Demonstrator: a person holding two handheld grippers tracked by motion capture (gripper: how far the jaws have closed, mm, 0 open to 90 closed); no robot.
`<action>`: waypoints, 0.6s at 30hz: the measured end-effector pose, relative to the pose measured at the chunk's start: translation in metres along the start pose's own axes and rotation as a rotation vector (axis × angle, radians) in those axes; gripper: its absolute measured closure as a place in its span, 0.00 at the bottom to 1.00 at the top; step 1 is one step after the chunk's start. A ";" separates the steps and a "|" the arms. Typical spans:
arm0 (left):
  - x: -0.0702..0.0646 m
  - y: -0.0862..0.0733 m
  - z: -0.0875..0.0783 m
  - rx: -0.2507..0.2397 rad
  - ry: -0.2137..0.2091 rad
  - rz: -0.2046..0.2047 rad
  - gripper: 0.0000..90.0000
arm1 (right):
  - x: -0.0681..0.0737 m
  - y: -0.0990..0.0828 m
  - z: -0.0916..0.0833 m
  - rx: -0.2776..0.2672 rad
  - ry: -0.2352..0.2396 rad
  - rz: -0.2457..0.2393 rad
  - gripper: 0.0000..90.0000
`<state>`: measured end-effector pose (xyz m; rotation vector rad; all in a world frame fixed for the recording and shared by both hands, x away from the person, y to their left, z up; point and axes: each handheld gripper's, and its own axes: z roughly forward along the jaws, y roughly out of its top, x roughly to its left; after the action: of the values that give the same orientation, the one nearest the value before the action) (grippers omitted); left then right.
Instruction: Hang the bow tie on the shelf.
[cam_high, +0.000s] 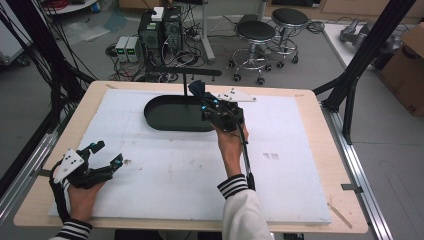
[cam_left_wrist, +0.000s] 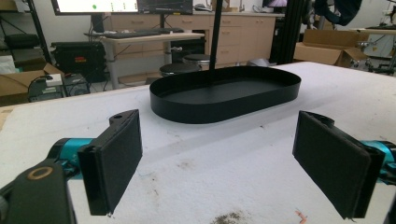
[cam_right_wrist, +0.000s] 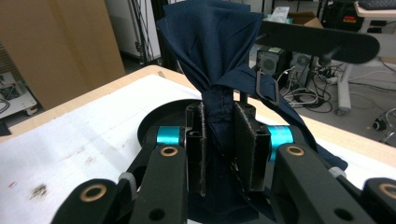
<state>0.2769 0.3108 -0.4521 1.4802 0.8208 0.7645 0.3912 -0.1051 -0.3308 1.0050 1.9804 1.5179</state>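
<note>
The right gripper (cam_high: 212, 102) hangs over the near right part of the black oval tray (cam_high: 165, 120), its jaws clamped narrow on a bunched piece of dark navy cloth (cam_right_wrist: 212, 60). In the right gripper view the cloth is pinched between the two pads (cam_right_wrist: 247, 149); above them it fans out in folds, and below them more of it hangs toward the tray. A thin metal clip or loop (cam_right_wrist: 266, 88) lies against the cloth just above the right pad. In the high view the cloth (cam_high: 196, 88) sticks out beyond the jaws, over the tray's far rim and beside the thin black post (cam_high: 184, 85) that rises from the tray.

The left gripper (cam_high: 107, 155) rests on the tabletop (cam_high: 300, 165) well to the near left of the tray, held low in the person's left hand (cam_high: 82, 197). Its jaws stand wide, with nothing between them; the left gripper view shows both pads (cam_left_wrist: 116, 158) apart over the bare white sheet, and the tray (cam_left_wrist: 224, 95) lies ahead of them.

The tray sits on the far middle of the white sheet that covers the tabletop.
</note>
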 end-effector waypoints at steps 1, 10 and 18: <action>0.000 0.000 0.000 0.000 0.000 0.000 0.18 | 0.000 0.001 0.002 0.001 0.000 0.000 0.84; 0.000 0.000 0.000 0.000 0.002 0.000 0.18 | -0.002 0.009 0.020 -0.036 -0.010 0.062 0.83; 0.000 0.000 0.000 0.000 0.000 -0.001 0.18 | -0.004 0.014 0.037 -0.052 -0.024 0.112 0.84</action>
<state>0.2769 0.3107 -0.4521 1.4799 0.8217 0.7642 0.4242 -0.0829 -0.3283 1.1242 1.8865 1.6004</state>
